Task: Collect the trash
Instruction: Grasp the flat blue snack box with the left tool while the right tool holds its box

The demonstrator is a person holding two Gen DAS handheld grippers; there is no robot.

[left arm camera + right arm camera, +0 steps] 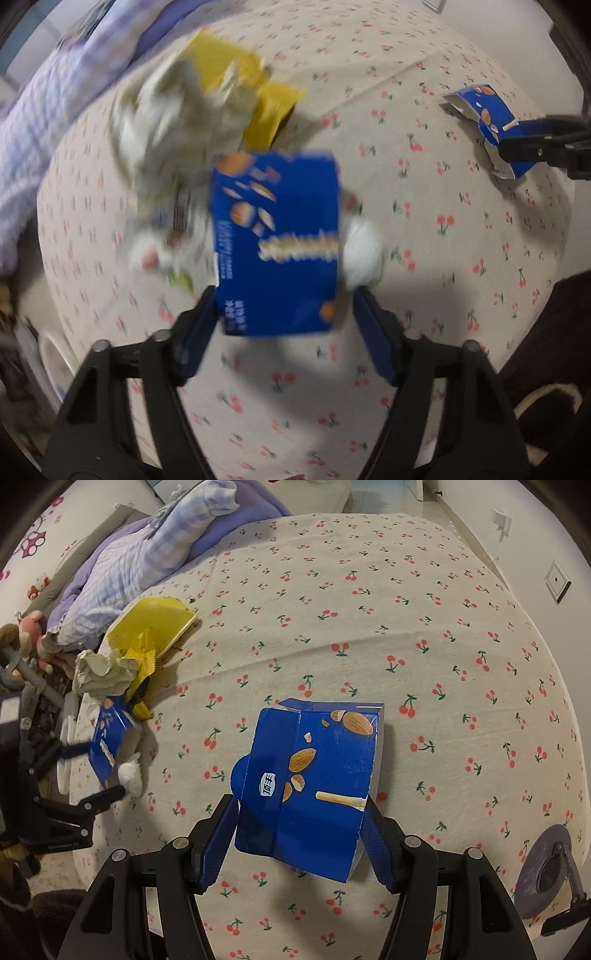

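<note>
Beneath both grippers spreads a cherry-print bedsheet (369,609), with a lilac quilt (147,554) bunched at its far left. Ahead and left of the right gripper (301,838), a yellow bag (155,624) lies beside crumpled paper (99,672). Between the right gripper's fingers sits a torn blue box (314,775), both pads touching its sides, jaws closed partway around it. The left gripper (284,332) stands wide, its left pad against a second blue box (277,240), its right pad clear of it; the blur prevents telling whether it grips. Just beyond that box lies a white wad (362,251).
</note>
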